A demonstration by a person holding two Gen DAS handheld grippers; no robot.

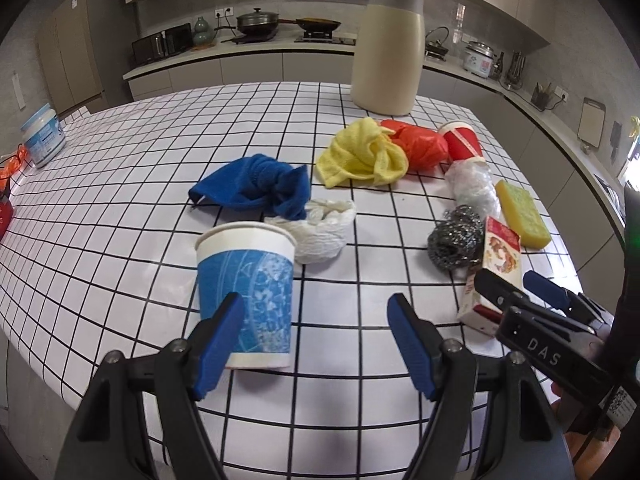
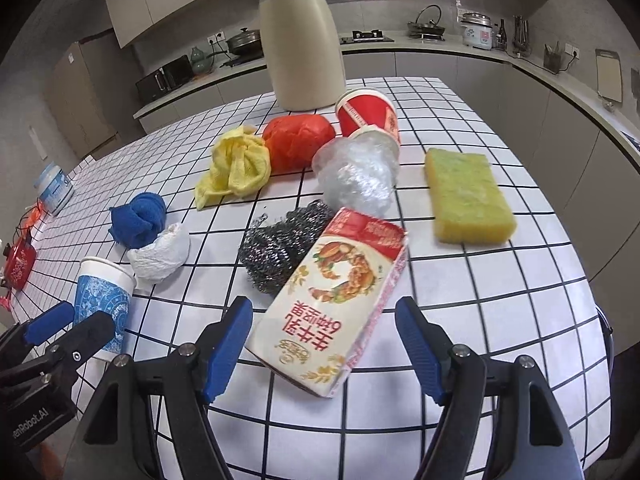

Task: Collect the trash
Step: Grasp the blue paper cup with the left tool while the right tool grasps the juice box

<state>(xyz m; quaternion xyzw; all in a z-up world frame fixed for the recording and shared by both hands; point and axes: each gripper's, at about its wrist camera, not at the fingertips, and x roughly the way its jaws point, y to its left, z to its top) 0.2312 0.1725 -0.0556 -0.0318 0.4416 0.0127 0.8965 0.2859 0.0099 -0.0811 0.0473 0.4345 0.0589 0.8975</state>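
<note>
Checked tabletop (image 1: 120, 208): white with a black grid, carrying all items. Beige jug (image 1: 388, 48) with grey lid stands upright at the far edge. In front of it, a cluster: yellow cloth (image 1: 360, 156), touching an orange-red bag (image 1: 420, 146), with a red paper cup (image 2: 366, 114) lying on its side just beside. Clear crumpled plastic (image 2: 356, 176) rests against the red cup's mouth. Yellow-green sponge (image 2: 468, 196) lies apart to the right. Blue cloth (image 1: 260, 186) touches a crumpled white tissue (image 1: 320, 230). Steel scourer (image 2: 280, 244) sits against the top end of the milk carton (image 2: 336, 304), which lies flat.

Left gripper (image 1: 316, 340): fingers spread; blue paper cup (image 1: 246, 292) stands upright against the left finger, not pinched.

Right gripper (image 2: 324, 348): fingers spread, the carton's near end between them, no pad pressing on it.
</note>
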